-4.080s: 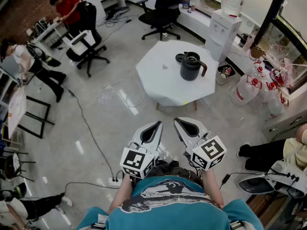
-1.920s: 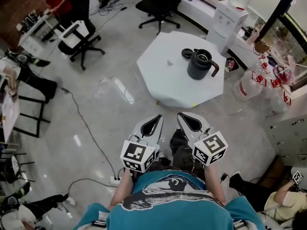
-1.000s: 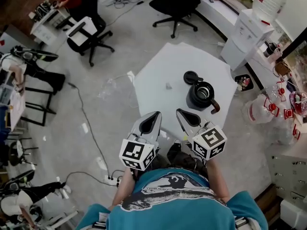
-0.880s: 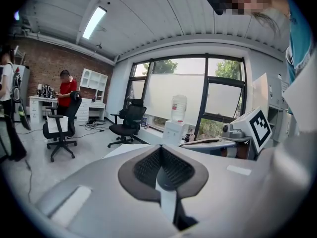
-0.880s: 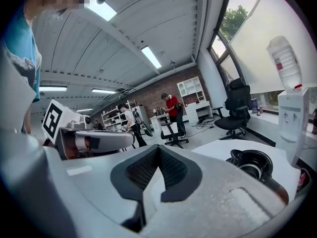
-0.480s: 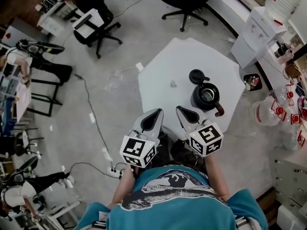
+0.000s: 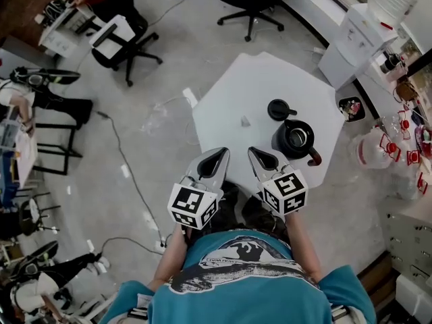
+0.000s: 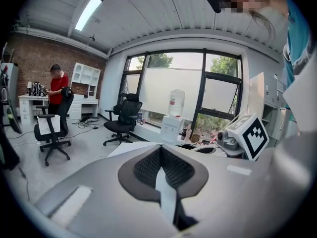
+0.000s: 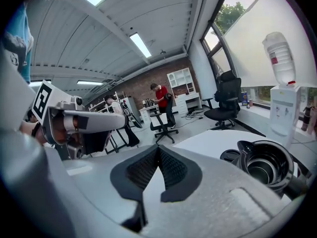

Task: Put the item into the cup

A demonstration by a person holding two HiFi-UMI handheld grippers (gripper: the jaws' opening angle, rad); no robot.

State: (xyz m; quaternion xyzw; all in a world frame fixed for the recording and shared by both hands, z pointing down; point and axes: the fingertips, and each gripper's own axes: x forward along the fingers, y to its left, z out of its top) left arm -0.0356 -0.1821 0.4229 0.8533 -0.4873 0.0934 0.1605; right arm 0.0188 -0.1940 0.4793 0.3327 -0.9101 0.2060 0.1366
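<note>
A black cup with a handle (image 7: pixel 295 139) stands open on the white table (image 7: pixel 229 100), its round black lid (image 7: pixel 279 109) lying just beyond it. A small grey item (image 7: pixel 246 121) lies on the table, left of the cup. I hold both grippers close to my body at the table's near edge. My left gripper (image 7: pixel 223 152) and right gripper (image 7: pixel 251 152) are both shut with nothing in them. In the right gripper view the cup (image 9: pixel 265 168) and lid (image 9: pixel 230 155) sit to the right, ahead of the jaws. The item is not visible in either gripper view.
Black office chairs (image 7: pixel 121 36) stand on the grey floor beyond the table. A water dispenser (image 7: pixel 358 36) and large water bottles (image 7: pixel 385 157) are at the right. A cable (image 7: pixel 128 174) runs across the floor on the left. People sit at desks (image 7: pixel 20 113) far left.
The view has closed in on the table: it was well ahead of me and now its near edge lies just past the gripper tips. Both grippers stayed shut and side by side.
</note>
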